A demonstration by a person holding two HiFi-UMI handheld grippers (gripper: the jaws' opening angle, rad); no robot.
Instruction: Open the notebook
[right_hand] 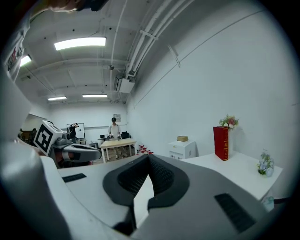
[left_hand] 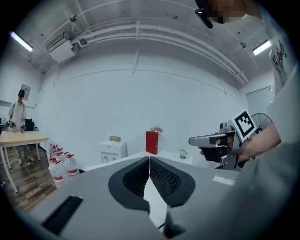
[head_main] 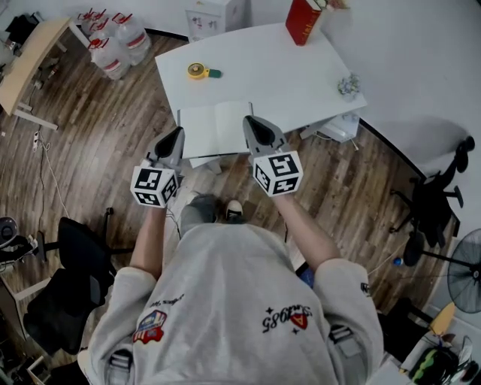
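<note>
The notebook (head_main: pixel 214 129) lies open near the front edge of the white table (head_main: pixel 285 75), showing blank white pages. My left gripper (head_main: pixel 179 134) hovers over the notebook's left edge and my right gripper (head_main: pixel 249 122) over its right edge. Both are held up off the table, pointing almost level. In the left gripper view the jaws of the left gripper (left_hand: pixel 149 159) meet at the tip with nothing between them. The right gripper (right_hand: pixel 149 157) looks the same in its own view. Each gripper sees the other to its side.
A red book (head_main: pixel 303 21) stands at the table's far edge, with a yellow tape measure (head_main: pixel 198 71) and a small plant (head_main: pixel 349 86) also on top. Water jugs (head_main: pixel 113 41) and a wooden desk (head_main: pixel 26 64) are at far left, a black chair (head_main: pixel 75 271) near left.
</note>
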